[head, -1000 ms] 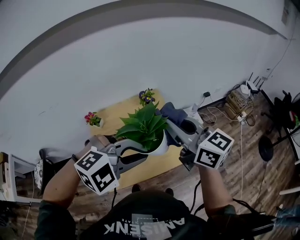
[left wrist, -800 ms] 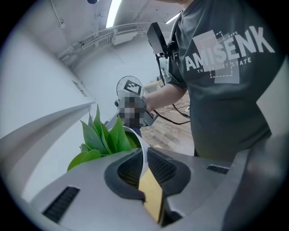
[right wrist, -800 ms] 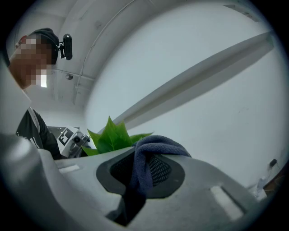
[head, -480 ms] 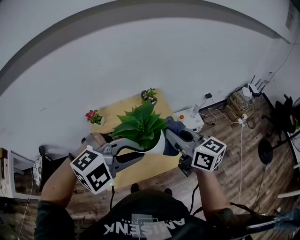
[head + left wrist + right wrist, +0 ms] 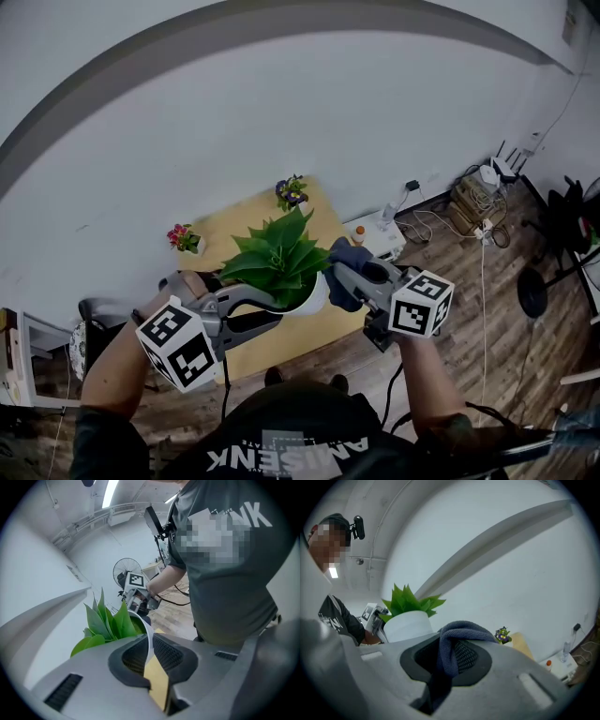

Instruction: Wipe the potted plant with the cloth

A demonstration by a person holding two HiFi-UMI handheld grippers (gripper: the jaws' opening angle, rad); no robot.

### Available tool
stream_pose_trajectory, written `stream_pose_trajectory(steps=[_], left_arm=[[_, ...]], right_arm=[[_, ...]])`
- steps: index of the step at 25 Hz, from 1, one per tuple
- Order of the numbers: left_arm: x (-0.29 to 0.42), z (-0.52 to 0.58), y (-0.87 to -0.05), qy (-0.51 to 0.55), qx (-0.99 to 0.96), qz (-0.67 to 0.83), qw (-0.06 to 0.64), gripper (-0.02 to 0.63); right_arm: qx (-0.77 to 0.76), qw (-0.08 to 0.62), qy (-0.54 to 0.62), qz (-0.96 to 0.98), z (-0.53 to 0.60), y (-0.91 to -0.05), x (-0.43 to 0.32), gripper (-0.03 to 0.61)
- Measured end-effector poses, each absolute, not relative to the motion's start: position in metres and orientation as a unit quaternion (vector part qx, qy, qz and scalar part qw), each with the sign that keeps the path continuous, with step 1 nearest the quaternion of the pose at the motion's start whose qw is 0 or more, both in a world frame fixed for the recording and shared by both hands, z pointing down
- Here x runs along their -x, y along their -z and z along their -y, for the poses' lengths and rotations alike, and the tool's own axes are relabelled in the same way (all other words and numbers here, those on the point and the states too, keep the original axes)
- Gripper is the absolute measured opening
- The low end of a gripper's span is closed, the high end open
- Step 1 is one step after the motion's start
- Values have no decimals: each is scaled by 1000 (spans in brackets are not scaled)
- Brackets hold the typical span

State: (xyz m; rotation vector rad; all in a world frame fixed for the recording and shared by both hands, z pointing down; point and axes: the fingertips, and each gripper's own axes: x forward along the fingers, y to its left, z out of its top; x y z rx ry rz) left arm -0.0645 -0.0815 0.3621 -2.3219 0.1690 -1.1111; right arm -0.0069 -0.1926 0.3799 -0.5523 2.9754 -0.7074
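two grippers meet at the potted plant (image 5: pixel 279 255), which is held up in the air in front of the person, above the near part of a yellow table (image 5: pixel 246 225). the left gripper (image 5: pixel 281 304) comes from the lower left. in the left gripper view, the left gripper (image 5: pixel 151 649) has its jaws nearly together on the thin white rim of the pot (image 5: pixel 147 629), one jaw inside the pot and one outside, and the green leaves (image 5: pixel 108 621) rise just behind them. the right gripper (image 5: pixel 339 277) comes from the right side. in the right gripper view, the right gripper (image 5: pixel 452 657) has its jaws closed on a dark blue cloth (image 5: pixel 458 638), which is bunched over the pads and hangs down between them. in the head view the cloth (image 5: pixel 351 270) lies just beside the right wall of the white pot (image 5: pixel 315 298); if it really touches is not clear. on the far part of the table stand two small plants, well apart from the grippers: one with pink flowers (image 5: pixel 184 237) and one with purple flowers (image 5: pixel 292 192).
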Motion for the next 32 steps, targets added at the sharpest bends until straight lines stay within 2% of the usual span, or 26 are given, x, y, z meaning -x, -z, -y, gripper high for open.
stream_pose_trajectory(steps=[10, 32], left_arm=[[70, 69, -347, 397, 872, -16, 286, 32], [71, 72, -351, 382, 882, 3, 277, 34]], right_arm=[[63, 45, 179, -981, 197, -294, 44, 46], [-22, -7, 281, -960, 185, -392, 52, 44]])
